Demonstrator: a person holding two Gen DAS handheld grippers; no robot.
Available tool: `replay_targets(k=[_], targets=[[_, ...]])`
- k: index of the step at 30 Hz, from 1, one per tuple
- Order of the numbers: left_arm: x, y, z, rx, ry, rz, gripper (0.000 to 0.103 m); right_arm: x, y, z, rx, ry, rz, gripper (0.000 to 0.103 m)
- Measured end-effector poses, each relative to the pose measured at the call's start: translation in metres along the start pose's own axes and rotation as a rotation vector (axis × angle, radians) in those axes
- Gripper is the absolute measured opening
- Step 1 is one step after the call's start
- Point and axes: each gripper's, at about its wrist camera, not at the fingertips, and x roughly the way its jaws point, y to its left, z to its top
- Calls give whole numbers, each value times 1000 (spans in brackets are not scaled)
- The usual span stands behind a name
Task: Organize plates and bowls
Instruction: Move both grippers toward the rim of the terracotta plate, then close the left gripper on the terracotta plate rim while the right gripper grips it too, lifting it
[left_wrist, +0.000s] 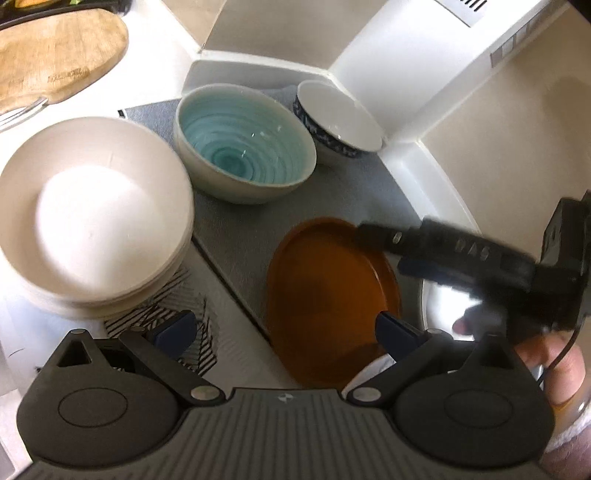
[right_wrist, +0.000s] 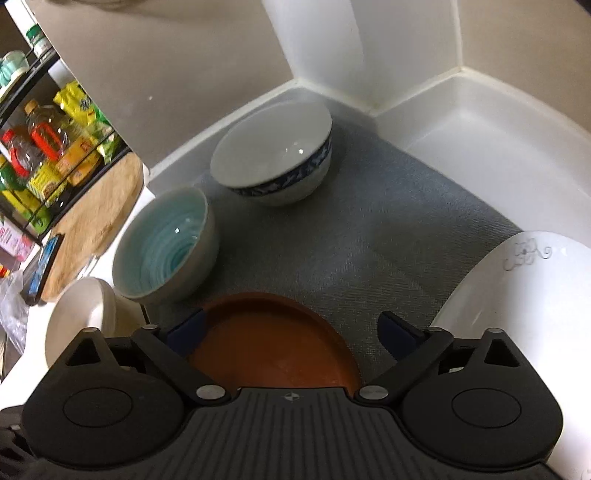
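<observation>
A brown plate (left_wrist: 325, 295) (right_wrist: 273, 332) lies flat on the grey mat (left_wrist: 236, 240) (right_wrist: 388, 229). My right gripper (right_wrist: 293, 330) hovers open over the plate's near part, its pads not touching it. In the left wrist view the right gripper (left_wrist: 388, 251) is blurred and reaches in from the right above the plate's rim. My left gripper (left_wrist: 286, 328) is open and empty, with the plate's left edge below it. Behind stand a teal-glazed bowl (left_wrist: 243, 147) (right_wrist: 166, 243) and a white bowl with a blue pattern (left_wrist: 340, 118) (right_wrist: 273, 155). Stacked white bowls (left_wrist: 92, 218) (right_wrist: 81, 314) sit at the left.
A white plate (right_wrist: 517, 295) (left_wrist: 439, 302) lies right of the brown one. White raised walls (right_wrist: 461, 122) close the mat's back and right. A wooden cutting board (left_wrist: 55, 55) (right_wrist: 96, 221) and a shelf of bottles (right_wrist: 37, 147) are at the left. A hand (left_wrist: 554, 365) holds the right gripper.
</observation>
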Motion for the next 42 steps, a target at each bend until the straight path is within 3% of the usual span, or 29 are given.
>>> replay_targets(k=[2,4,6,7,8,10,11,14,24,30,36,42], targets=[[4,-4,2,-12,-14,8,98,3,-3,-1,-17,1,-3,92],[10,-6,6,-28,0,-5,87,5,-3,-3,-38,16,1,84],[17,-2,15,-44,17,-23,66,6,-3,-6,-57,24,-11,76],[21,0,17,-47,27,-25,60,6,-2,-7,-83,20,-24,66],[24,-1,17,-45,36,-17,48,6,-2,-9,-103,24,-24,45],[28,-2,18,-33,37,21,40,7,-4,-13,-92,23,-34,35],[33,-2,19,-24,36,40,30,6,-5,-14,-100,14,-47,27],[36,0,24,-5,32,46,18,3,-7,-18,-105,-15,-68,20],[18,-10,36,55,-97,29,17,-21,-1,-7,-88,-181,-57,20],[-15,-28,40,143,-175,-34,17,-47,7,-7,-89,-246,-109,19],[-19,-37,41,212,-91,-94,17,-79,9,-24,-30,-264,-172,18],[-20,-44,28,349,13,-144,17,-106,12,-67,77,-242,-255,18]])
